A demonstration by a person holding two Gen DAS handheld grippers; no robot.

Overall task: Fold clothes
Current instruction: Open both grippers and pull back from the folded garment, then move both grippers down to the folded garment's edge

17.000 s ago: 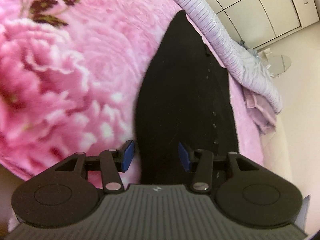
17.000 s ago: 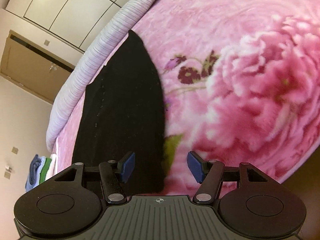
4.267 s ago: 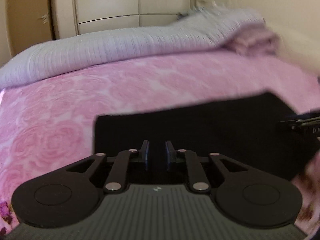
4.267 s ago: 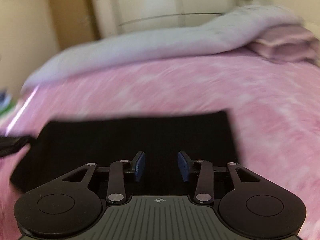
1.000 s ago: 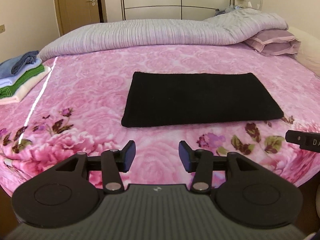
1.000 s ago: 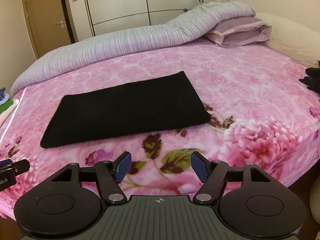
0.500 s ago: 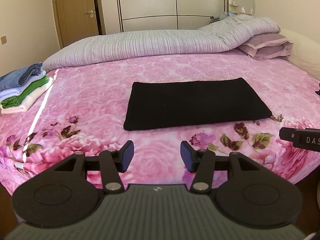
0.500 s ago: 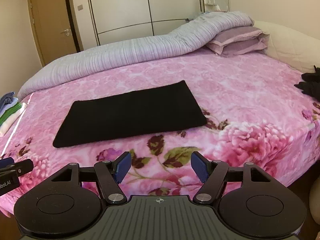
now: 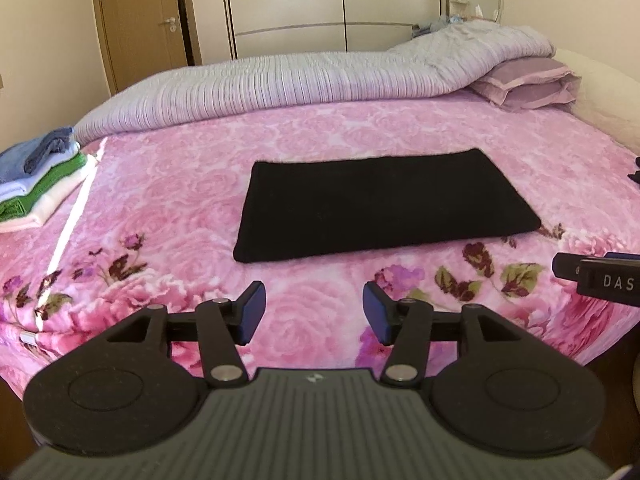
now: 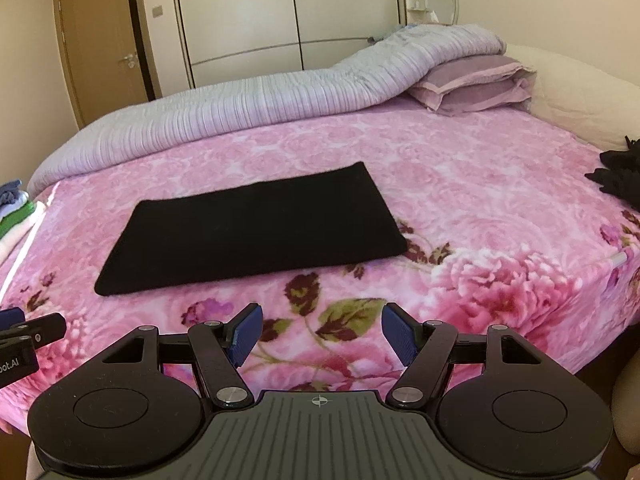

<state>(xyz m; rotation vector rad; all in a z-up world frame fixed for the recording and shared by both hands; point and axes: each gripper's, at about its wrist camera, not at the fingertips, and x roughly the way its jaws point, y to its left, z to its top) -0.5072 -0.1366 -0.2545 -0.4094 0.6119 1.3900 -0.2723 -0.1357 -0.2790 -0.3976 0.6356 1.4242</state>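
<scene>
Left wrist view — folded black garment [image 9: 380, 204] flat, long axis roughly left-right — both jaws released.

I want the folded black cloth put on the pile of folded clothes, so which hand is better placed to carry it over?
Probably left. The left tool is open, faces the left end of the cloth, and the pile lies on its side. The right tool sits farther from it.

Cream walls, a wooden door [image 9: 136, 28] and a pale wardrobe [image 10: 280, 16] behind the bed [image 9: 168, 184]
</scene>
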